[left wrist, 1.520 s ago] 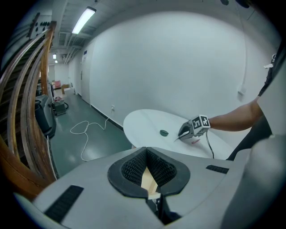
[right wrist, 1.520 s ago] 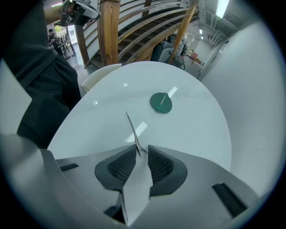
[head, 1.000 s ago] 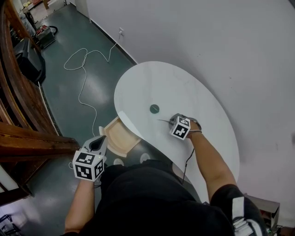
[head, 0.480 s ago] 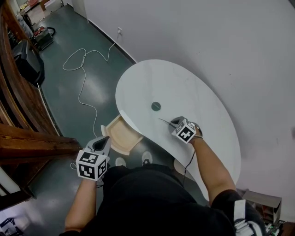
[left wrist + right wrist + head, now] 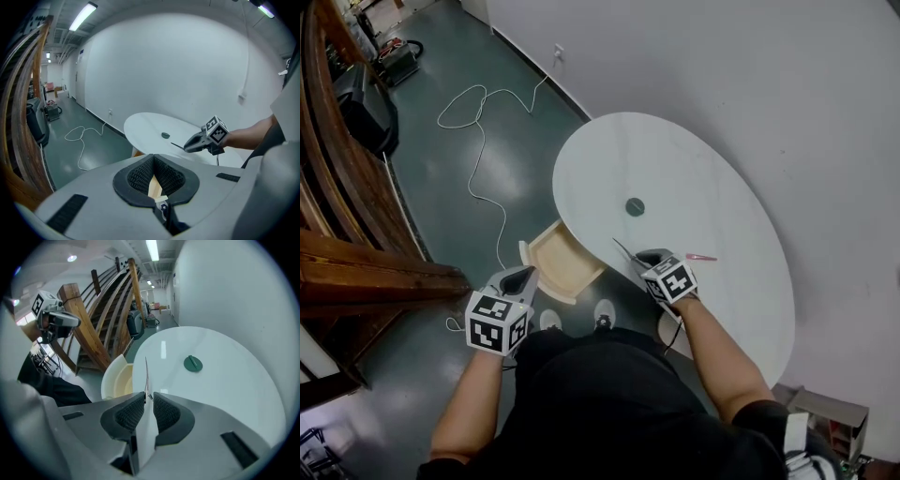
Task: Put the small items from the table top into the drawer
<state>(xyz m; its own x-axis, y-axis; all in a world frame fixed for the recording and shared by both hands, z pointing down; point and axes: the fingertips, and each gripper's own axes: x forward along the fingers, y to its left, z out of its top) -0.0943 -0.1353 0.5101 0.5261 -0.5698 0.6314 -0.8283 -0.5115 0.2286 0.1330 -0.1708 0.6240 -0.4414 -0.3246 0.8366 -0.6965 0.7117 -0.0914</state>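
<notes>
My right gripper (image 5: 639, 257) is shut on a thin metal tool (image 5: 622, 248) whose tip pokes out past the jaws, over the white oval table's (image 5: 712, 187) near-left edge. In the right gripper view the tool (image 5: 146, 373) stands straight up from the gripper (image 5: 149, 397). A round green disc (image 5: 635, 206) and a small pink item (image 5: 701, 257) lie on the table. The open wooden drawer (image 5: 561, 262) sticks out under the table's left edge. My left gripper (image 5: 522, 274) hovers just left of the drawer, fingertips together, holding nothing.
A white cable (image 5: 478, 150) snakes over the dark green floor left of the table. Wooden stair rails (image 5: 356, 253) run along the far left. A white wall (image 5: 769, 84) stands behind the table. The person's shoes (image 5: 602, 314) are below the drawer.
My right gripper has carried the thin tool from the middle of the table toward its near-left edge and rolled its wrist. The pink item now shows where it was. The left gripper stayed put.
</notes>
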